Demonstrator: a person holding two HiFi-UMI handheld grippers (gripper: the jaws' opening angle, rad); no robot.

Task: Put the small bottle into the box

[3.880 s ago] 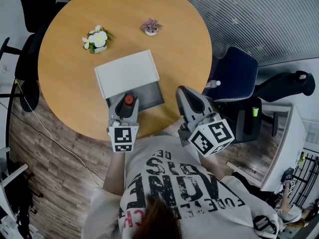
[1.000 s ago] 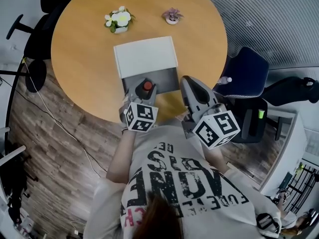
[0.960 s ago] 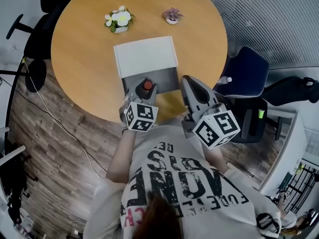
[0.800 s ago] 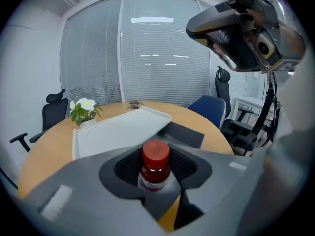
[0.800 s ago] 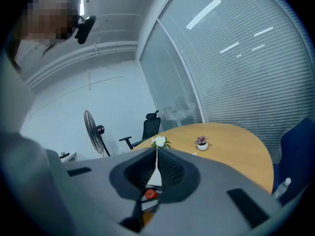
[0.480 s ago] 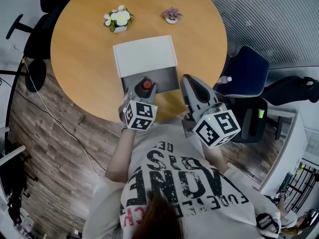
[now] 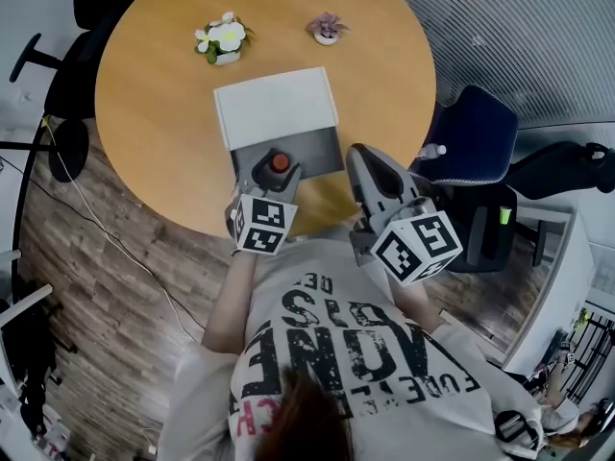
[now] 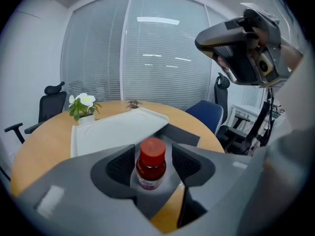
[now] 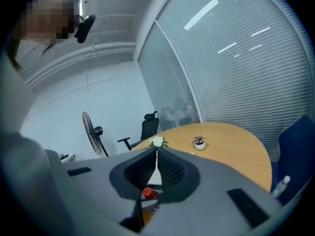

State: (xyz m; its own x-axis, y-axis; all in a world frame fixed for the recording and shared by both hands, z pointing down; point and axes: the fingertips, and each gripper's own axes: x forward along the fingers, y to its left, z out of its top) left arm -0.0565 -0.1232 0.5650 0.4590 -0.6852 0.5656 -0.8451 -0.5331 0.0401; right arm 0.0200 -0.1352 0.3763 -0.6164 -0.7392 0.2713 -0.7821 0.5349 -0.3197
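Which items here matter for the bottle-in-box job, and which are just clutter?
Job: small red-capped bottle of dark liquid; open white box with grey inside; left gripper, jaws just opened, bottle between them.
Clutter: potted white flowers; small purple plant; blue office chair.

Bottle (image 7: 280, 162) in box (image 7: 323, 150) at table (image 7: 154, 128) front, w/ lid (image 7: 276, 108) behind, flower pot (image 7: 223, 38) & plant (image 7: 326, 29) beyond.

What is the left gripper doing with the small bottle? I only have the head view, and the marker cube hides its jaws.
Observer: The left gripper has just been opening. Its pads stand clear of the small bottle, which is between them.
Operator: Is the bottle upright?
Observer: Yes, it stands red cap up on the grey part of the box.
Operator: And the right gripper?
Observer: The right gripper is shut, with nothing between its pads.
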